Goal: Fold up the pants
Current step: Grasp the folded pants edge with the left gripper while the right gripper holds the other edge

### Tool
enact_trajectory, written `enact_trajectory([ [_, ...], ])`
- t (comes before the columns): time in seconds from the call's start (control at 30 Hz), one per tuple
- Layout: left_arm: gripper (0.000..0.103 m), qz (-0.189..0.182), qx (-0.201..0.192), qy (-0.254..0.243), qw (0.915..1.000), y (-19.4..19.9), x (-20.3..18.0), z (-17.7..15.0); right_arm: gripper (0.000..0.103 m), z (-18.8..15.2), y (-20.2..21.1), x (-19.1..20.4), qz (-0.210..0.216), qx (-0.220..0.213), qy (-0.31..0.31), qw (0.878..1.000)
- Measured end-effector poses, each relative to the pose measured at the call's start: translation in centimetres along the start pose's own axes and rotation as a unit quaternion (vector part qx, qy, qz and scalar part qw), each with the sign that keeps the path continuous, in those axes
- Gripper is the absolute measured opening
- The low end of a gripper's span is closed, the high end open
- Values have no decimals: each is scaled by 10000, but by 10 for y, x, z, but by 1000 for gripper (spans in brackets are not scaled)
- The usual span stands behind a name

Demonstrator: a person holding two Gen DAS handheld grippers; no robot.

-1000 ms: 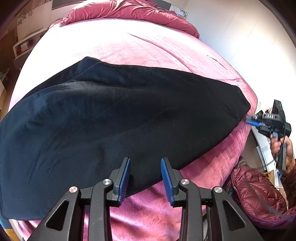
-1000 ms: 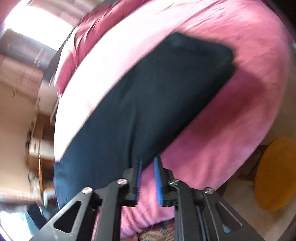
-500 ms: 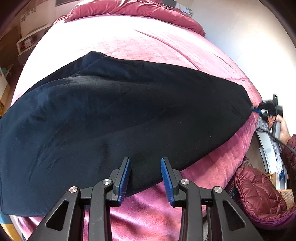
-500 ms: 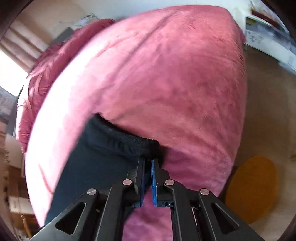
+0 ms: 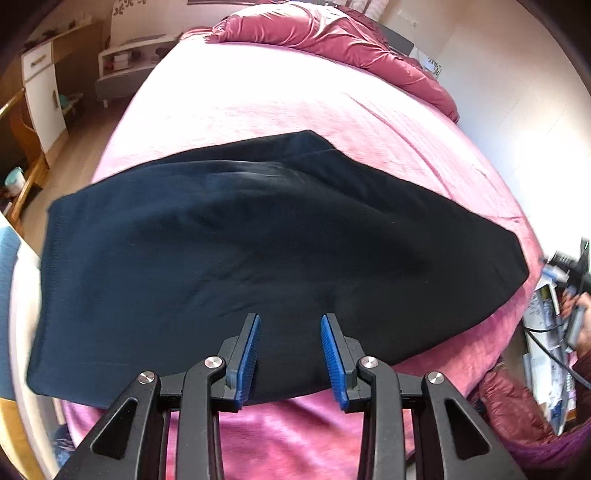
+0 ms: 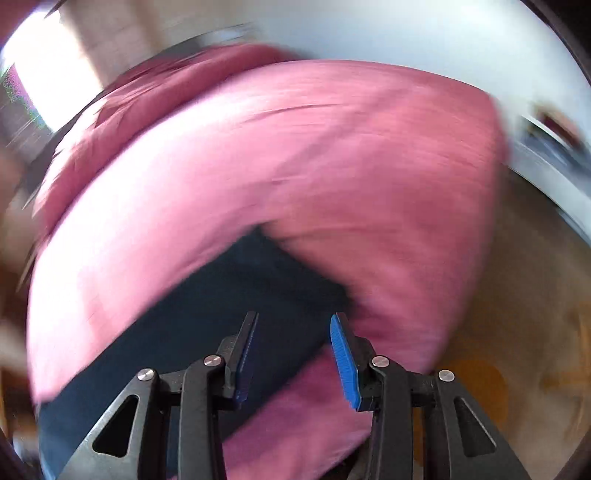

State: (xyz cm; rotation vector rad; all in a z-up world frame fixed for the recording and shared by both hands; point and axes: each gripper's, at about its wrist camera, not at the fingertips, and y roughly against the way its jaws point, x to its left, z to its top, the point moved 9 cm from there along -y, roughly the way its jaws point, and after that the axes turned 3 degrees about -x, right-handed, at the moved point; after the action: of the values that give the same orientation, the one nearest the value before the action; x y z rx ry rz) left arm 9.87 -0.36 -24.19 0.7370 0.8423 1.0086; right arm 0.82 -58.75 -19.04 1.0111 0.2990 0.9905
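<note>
In my left wrist view the pants (image 5: 258, 258) lie flat across the middle of the bed (image 5: 258, 99), a bunched duvet (image 5: 332, 33) behind them at the top of the frame, my left tongs (image 5: 290, 354) at bottom centre, and the right tongs (image 5: 569, 269) at the right edge.
</note>
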Motion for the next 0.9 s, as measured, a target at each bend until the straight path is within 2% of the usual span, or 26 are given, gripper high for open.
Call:
enact_trajectory([
  [0.07,34,146,-3,116,9998,6,16,-1,41,-10,-5,69,672,248,841,9939],
  [0.1,35,193,-12,198,9996,9,21,-3,41,-21,-9,112,1101,433,1257,9850],
  [0.17,34,287,-74,463,9985,20,41,-5,41,-41,-13,173,1638,686,1826,9670],
  [0.23,39,373,-172,843,9956,35,67,-7,41,-68,-18,239,2177,1004,2362,9417],
  [0.37,47,751,-420,1621,9830,69,134,-11,41,-112,-23,329,2835,1447,3015,8988],
  [0.43,50,962,-467,2012,9737,81,166,-17,41,-130,-20,360,2935,1555,3164,8886],
  [0.47,50,1020,-477,2325,9661,87,186,-23,41,-136,-23,373,2971,1621,3239,8835],
  [0.57,51,1061,-353,2967,9484,89,224,-40,41,-140,-36,398,2986,1709,3324,8782],
  [0.7,51,807,-195,3442,9352,76,238,-54,41,-129,-55,423,2983,1831,3360,8744],
  [0.8,51,559,-140,3531,9338,68,232,-58,41,-126,-71,447,2993,1973,3364,8708],
  [0.9,48,494,-173,3398,9390,62,220,-53,41,-124,-80,461,2991,2070,3353,8691],
])
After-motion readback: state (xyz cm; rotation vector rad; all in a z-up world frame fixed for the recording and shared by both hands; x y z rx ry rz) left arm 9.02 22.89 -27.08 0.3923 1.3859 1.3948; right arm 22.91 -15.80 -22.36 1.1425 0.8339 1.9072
